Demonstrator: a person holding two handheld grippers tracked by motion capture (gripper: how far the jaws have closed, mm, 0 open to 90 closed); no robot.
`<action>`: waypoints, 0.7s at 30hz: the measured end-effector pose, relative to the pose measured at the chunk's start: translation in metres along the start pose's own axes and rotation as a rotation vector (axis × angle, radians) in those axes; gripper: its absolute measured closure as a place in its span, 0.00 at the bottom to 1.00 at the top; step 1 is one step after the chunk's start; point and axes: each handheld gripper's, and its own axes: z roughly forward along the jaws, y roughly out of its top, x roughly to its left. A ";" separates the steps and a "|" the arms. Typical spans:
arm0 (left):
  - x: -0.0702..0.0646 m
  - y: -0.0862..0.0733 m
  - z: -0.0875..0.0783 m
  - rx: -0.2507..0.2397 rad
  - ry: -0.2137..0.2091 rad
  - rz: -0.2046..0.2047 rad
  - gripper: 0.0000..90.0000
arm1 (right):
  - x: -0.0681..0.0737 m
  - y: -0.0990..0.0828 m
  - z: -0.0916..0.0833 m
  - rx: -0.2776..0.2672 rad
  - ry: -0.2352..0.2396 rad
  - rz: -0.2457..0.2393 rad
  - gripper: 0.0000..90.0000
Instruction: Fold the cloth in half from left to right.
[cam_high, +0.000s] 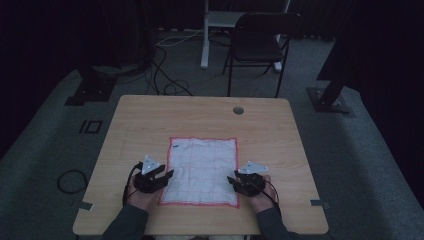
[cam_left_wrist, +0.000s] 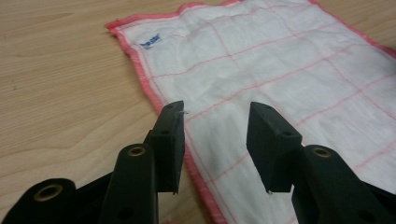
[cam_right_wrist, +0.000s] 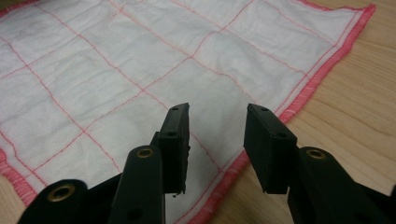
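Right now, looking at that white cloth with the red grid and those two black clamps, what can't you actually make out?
- Small blue label on the white red-edged cloth: left gripper view, lettering too small and blurred.
- Cloth's near corner: left gripper view, cut off by the bottom edge behind the left gripper.
- Right gripper: whether its tips touch cloth, unclear.

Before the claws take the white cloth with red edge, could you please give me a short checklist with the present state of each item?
1. Cloth lies flat on the table: ok.
2. Left claw open, nothing between the jaws: ok.
3. Right claw open, nothing between the jaws: ok.
4. Each claw near its own side edge of the cloth: ok.
5. Jaws low enough to pinch the hem: cannot tell.
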 end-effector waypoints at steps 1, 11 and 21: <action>0.001 0.000 0.001 0.003 0.002 -0.005 0.64 | -0.001 0.000 0.000 -0.002 -0.001 0.000 0.67; 0.008 0.000 0.019 0.023 0.027 -0.030 0.62 | -0.001 -0.001 -0.001 0.002 -0.006 0.009 0.67; 0.017 0.001 0.032 0.077 0.066 -0.064 0.62 | -0.001 0.000 -0.001 -0.004 -0.006 0.010 0.67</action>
